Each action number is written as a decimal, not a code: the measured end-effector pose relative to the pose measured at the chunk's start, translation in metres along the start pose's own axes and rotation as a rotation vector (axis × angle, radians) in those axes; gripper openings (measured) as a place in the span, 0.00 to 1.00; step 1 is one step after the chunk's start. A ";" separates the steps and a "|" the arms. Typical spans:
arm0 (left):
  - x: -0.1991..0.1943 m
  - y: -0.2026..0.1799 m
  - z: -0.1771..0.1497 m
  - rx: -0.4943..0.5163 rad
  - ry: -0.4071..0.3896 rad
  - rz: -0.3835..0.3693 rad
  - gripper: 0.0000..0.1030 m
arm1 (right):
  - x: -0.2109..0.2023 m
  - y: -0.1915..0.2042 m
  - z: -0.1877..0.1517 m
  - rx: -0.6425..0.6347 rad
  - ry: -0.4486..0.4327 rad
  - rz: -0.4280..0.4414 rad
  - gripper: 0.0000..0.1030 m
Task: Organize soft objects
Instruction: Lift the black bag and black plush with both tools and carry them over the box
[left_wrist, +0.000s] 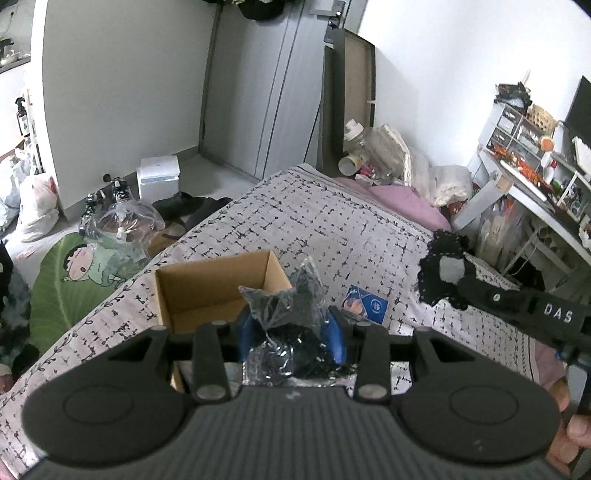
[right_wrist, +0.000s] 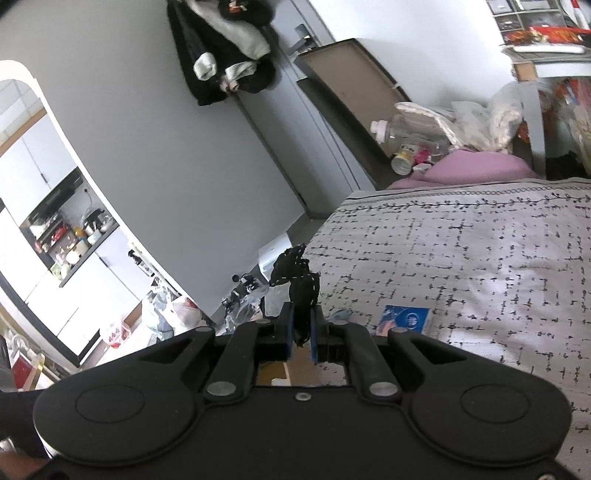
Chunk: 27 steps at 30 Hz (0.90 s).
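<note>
"DAS" on right tongs (white)

You have two grippers up: your left gripper and your right gripper. Between the left fingers sits one clear bag of black fabric; between the right fingers, one black lace piece. Just beyond the left fingertips is one cardboard box, and to their right one blue packet.

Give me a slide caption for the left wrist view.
Left gripper clamps clear plastic bag of black fabric above open cardboard box on patterned bedspread.
</note>
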<state>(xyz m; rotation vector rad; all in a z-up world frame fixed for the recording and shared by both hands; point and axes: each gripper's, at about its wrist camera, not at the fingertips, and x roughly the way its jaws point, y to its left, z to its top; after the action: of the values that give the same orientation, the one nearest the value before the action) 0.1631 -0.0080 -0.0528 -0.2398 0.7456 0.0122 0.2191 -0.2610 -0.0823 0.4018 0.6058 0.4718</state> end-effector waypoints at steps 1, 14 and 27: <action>-0.001 0.002 0.001 -0.006 -0.003 0.001 0.38 | 0.001 0.004 -0.001 -0.007 0.003 0.003 0.08; -0.004 0.038 0.008 -0.123 -0.031 0.030 0.39 | 0.024 0.053 -0.012 -0.090 0.049 0.056 0.08; 0.020 0.054 0.016 -0.156 -0.033 0.037 0.39 | 0.068 0.072 -0.038 -0.193 0.198 -0.036 0.08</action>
<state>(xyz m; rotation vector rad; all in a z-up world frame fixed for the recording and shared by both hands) 0.1836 0.0467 -0.0664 -0.3735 0.7164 0.1099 0.2226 -0.1582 -0.1063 0.1614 0.7502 0.5344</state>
